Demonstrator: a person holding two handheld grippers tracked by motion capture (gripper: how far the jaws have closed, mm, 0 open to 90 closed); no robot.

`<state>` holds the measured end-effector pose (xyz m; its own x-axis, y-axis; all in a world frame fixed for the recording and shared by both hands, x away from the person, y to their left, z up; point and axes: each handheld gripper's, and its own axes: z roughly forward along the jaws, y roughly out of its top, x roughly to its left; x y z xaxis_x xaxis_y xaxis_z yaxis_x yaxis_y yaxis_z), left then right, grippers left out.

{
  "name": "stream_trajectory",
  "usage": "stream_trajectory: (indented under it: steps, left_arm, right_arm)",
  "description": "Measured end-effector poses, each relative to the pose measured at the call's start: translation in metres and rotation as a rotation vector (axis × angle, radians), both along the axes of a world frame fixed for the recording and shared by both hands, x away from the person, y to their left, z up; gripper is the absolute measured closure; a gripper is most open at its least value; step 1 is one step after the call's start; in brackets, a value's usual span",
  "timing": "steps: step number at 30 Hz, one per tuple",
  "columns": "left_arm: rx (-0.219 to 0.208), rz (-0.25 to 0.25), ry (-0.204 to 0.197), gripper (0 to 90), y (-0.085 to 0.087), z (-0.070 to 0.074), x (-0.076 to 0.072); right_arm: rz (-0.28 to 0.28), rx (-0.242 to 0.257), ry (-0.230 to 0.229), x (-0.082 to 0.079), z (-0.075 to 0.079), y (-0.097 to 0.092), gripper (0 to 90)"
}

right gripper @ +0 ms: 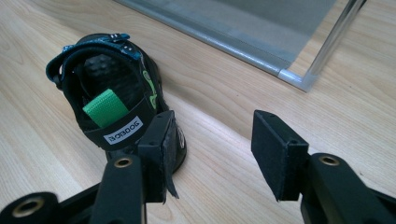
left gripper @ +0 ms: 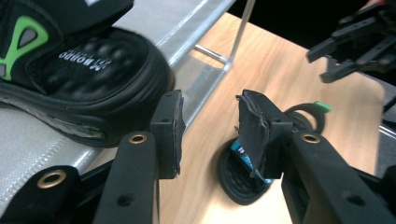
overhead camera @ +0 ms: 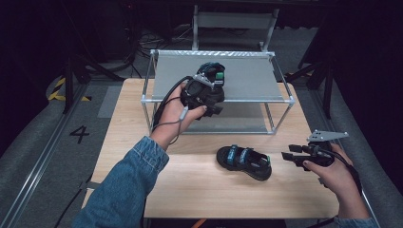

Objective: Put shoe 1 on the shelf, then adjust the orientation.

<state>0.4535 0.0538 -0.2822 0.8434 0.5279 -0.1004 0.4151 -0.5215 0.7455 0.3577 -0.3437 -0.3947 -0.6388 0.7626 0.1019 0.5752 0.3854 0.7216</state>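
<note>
A black sandal with green trim (overhead camera: 215, 71) (left gripper: 79, 70) rests on the grey top shelf of a metal rack (overhead camera: 252, 76) (left gripper: 187, 28). My left gripper (overhead camera: 214, 107) (left gripper: 210, 126) hangs open at the shelf's front edge, just beside that sandal's sole, with nothing between its jaws. A second black sandal with blue straps (overhead camera: 244, 161) (left gripper: 243, 172) (right gripper: 107, 98) lies on the wooden table (overhead camera: 190, 185) in front of the rack. My right gripper (overhead camera: 287, 152) (left gripper: 355, 42) (right gripper: 217, 140) is open, just right of that sandal's heel, low over the table.
The rack (right gripper: 261, 28) has a lower shelf under the top one and thin metal posts at its corners. Bare tabletop spreads left of the lying sandal and in front of it. Dark floor, rails and cables surround the table.
</note>
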Motion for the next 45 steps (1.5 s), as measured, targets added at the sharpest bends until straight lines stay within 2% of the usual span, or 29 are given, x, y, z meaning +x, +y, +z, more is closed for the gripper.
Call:
stream_trajectory:
  steps: [1, 5, 8, 12, 15, 19, 23, 27, 30, 33, 34, 37, 39, 41, 45]
  left_arm:
    - [0.002, 0.009, 0.003, 61.3, 0.001, -0.001, 0.002]
    - [-0.043, 0.029, 0.033, 67.2, 0.004, -0.002, 0.006]
    - [-0.046, 0.034, 0.037, 69.9, 0.006, -0.003, 0.008]
    - [-0.009, 0.082, -0.005, 69.7, 0.009, -0.004, 0.013]
    - [-0.026, 0.101, 0.017, 69.1, 0.013, -0.006, 0.019]
    - [-0.032, 0.106, 0.016, 68.3, 0.013, -0.01, 0.027]
    - [-0.071, 0.111, 0.038, 67.8, 0.012, -0.014, 0.034]
    - [-0.08, 0.104, 0.053, 66.4, 0.011, -0.014, 0.036]
    - [-0.086, 0.092, 0.049, 60.8, 0.01, -0.014, 0.034]
    - [-0.054, 0.094, 0.015, 52.2, 0.011, -0.011, 0.026]
    - [-0.054, 0.094, 0.015, 50.5, 0.011, -0.011, 0.026]
    - [-0.039, 0.113, -0.021, 46.8, 0.012, -0.009, 0.02]
    - [-0.03, 0.11, -0.035, 45.1, 0.015, -0.007, 0.018]
    - [-0.042, 0.11, -0.043, 43.1, 0.02, -0.006, 0.011]
    - [-0.016, 0.125, -0.054, 39.0, 0.033, -0.003, -0.001]
  right_arm:
    - [0.001, -0.001, 0.0, 0.0, 0.0, 0.0, 51.1]
    - [0.002, 0.002, -0.003, 0.0, 0.0, -0.001, 51.1]
    - [-0.002, -0.002, -0.003, 0.0, 0.0, -0.001, 51.1]
    - [0.003, 0.0, 0.0, 0.0, -0.001, 0.001, 51.1]
    - [0.002, -0.001, 0.002, 0.0, -0.001, 0.001, 51.1]
    - [-0.002, -0.001, 0.003, 0.001, -0.001, 0.0, 51.1]
    - [0.002, -0.005, 0.006, 0.001, -0.003, 0.001, 51.1]
    - [0.004, -0.005, 0.006, 0.001, -0.003, 0.001, 51.1]
    - [-0.001, -0.005, 0.006, 0.0, -0.003, 0.0, 51.1]
    - [0.003, -0.006, 0.003, 0.0, -0.002, 0.001, 51.1]
    - [0.003, -0.006, 0.003, 0.0, -0.002, 0.001, 51.1]
    - [0.006, -0.006, 0.005, 0.0, -0.002, 0.003, 51.1]
    - [0.01, -0.01, 0.007, 0.0, -0.002, 0.004, 51.1]
    - [0.013, -0.013, 0.002, 0.0, -0.002, 0.005, 51.1]
    - [0.022, -0.022, 0.001, -0.002, 0.0, 0.009, 51.0]
